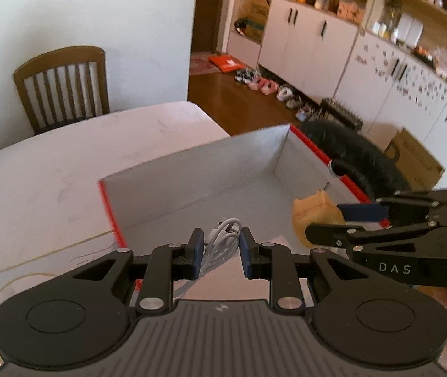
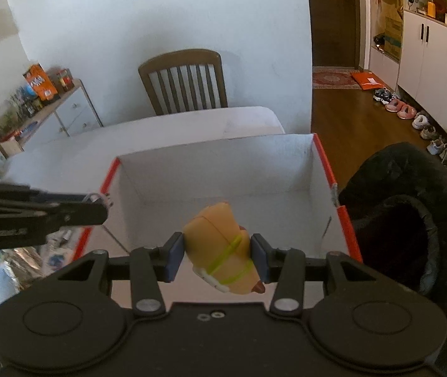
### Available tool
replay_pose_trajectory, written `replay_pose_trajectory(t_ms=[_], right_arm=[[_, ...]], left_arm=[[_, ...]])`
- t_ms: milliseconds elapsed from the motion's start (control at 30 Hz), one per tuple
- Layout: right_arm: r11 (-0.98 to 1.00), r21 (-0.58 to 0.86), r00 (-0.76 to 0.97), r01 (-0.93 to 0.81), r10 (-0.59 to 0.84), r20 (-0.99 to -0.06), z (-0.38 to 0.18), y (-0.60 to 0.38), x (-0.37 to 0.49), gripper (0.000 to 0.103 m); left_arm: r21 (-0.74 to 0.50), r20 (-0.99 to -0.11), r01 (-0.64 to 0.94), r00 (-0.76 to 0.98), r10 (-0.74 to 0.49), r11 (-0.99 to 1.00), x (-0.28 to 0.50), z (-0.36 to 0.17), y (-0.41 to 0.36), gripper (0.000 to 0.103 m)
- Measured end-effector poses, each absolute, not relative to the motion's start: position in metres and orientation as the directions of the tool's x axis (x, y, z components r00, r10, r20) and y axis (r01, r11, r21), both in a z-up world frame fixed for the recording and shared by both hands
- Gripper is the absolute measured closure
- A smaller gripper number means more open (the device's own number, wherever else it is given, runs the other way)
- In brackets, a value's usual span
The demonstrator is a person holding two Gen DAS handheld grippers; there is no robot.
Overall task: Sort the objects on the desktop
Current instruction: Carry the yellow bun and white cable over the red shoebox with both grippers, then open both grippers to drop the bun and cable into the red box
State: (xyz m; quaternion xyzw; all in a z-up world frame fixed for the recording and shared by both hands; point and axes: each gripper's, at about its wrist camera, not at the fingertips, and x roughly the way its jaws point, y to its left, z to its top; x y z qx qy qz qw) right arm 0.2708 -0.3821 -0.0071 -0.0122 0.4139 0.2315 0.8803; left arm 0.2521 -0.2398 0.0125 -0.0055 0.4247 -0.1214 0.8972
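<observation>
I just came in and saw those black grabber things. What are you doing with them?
A person is tidying the table with a gripper in each hand. The left gripper has its jaws shut on a bundled white cable. The right gripper has its jaws shut on a yellow toy. Both hang over the near edge of an open white box with red edges. From these views, nothing shows inside the box.
</observation>
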Motion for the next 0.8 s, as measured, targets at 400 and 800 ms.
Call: replay_pose_trajectory(t_ms=[400, 800], right_arm=[[0.879, 0.125, 0.457, -0.460, 0.356, -0.815, -0.049, -0.383, 0.307, 0.058], [0.815, 0.038, 0.394, -0.578, 0.320, -0.862, -0.071, -0.364, 0.307, 0.058]], left_arm=[[-0.034, -0.839, 0.246, 0.519, -0.161, 0.969, 0.293, -0.036, -0.268, 0.080], [-0.034, -0.906, 0.245, 0.402, -0.133, 0.969, 0.309, -0.072, -0.266, 0.080]])
